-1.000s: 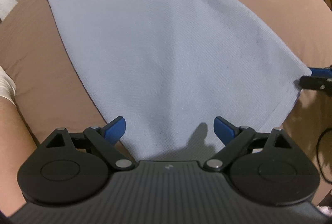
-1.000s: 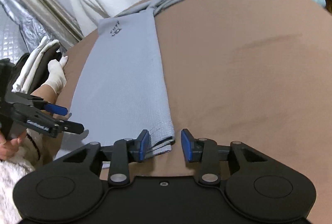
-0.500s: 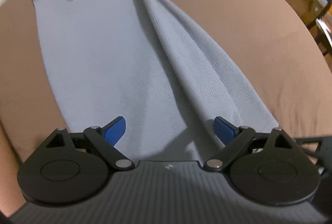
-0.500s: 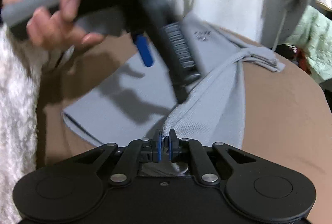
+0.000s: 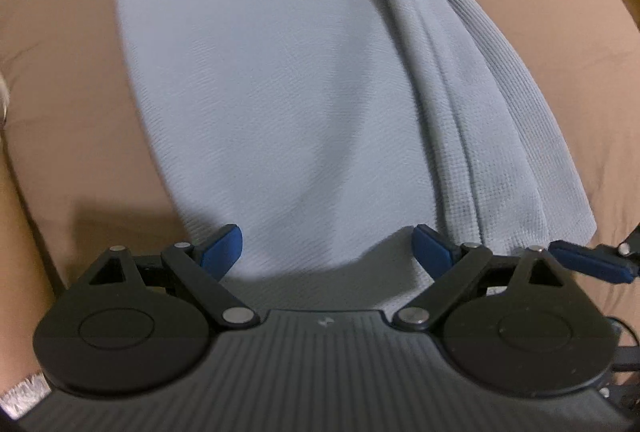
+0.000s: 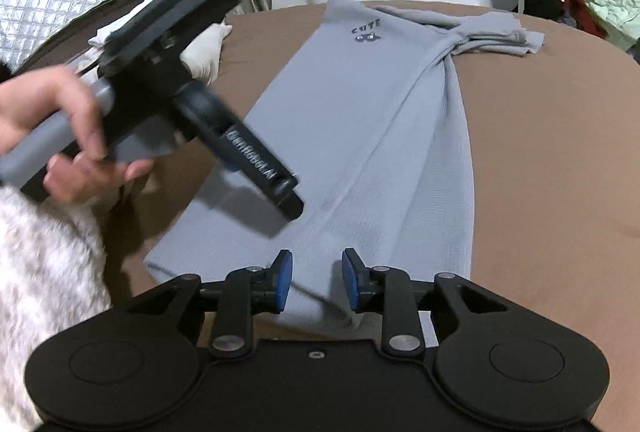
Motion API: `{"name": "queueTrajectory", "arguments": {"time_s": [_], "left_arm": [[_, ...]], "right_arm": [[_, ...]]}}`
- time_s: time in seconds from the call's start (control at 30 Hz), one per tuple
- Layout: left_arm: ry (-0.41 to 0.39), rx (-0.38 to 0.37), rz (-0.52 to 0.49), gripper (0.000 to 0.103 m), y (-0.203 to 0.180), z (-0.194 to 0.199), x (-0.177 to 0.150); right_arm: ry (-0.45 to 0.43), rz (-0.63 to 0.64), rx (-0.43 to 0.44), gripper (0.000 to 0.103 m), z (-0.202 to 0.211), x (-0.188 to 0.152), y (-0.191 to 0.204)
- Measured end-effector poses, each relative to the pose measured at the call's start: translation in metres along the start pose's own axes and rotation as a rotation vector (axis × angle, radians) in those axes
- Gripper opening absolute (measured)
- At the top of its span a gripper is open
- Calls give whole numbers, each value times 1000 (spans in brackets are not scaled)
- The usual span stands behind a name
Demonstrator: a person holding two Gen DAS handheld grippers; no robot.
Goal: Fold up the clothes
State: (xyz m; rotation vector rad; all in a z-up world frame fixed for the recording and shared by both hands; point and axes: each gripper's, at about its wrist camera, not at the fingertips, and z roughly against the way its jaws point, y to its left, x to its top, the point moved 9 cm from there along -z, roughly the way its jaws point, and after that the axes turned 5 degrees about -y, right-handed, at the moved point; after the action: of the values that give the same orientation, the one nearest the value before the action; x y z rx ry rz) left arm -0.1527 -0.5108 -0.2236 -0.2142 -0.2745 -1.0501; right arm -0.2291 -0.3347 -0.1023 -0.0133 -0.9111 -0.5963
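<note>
**Two grippers over a half-folded grey shirt**

Left wrist view: the left gripper [image 5: 326,252] fills the bottom of the frame with its blue pads [image 5: 222,246] spread wide and nothing between them; it points steeply down over the near hem of the grey shirt [image 5: 272,92]. The shirt runs from the bottom centre up to the top of the frame on a brown table [image 5: 72,112]. Its left part lies flat, while along the right side a long fold of ribbed cloth [image 5: 480,104] is laid over it. A small dark print is cut off at the top edge. At the lower right edge a blue-tipped finger of the right gripper [image 5: 584,260] juts in, just beside the shirt's near right corner.

Right wrist view: the right gripper [image 6: 316,282] sits at bottom centre, its jaws opening, pads a little apart and pressing on nothing; the shirt's [image 6: 360,120] near edge lies under and between them. The shirt stretches up the middle of the frame to a "CUTE" print [image 6: 366,32] near the top, with bunched sleeves [image 6: 492,36] at upper right. At left a bare hand [image 6: 60,136] grips the left gripper's [image 6: 256,168] grey handle, the tool slanting down over the shirt's left part. A fuzzy sleeve [image 6: 48,252] shows at lower left, and a white glove [image 6: 204,52] lies on the table's [image 6: 552,160] far left edge.
</note>
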Motion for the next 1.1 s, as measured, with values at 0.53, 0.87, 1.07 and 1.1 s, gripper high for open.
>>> {"name": "queueTrajectory", "arguments": {"time_s": [0.53, 0.87, 1.07, 1.1], "left_arm": [[54, 15, -116, 93, -23, 13, -25], [240, 67, -240, 96, -34, -13, -53], [243, 54, -331, 65, -49, -15, -53], [236, 53, -349, 50, -52, -14, -54]], "right_arm": [[-115, -210, -198, 1, 22, -2, -37], [-79, -306, -373, 1, 33, -29, -105], [-154, -586, -98, 13, 41, -31, -109], [-159, -613, -68, 14, 37, -32, -109]]}}
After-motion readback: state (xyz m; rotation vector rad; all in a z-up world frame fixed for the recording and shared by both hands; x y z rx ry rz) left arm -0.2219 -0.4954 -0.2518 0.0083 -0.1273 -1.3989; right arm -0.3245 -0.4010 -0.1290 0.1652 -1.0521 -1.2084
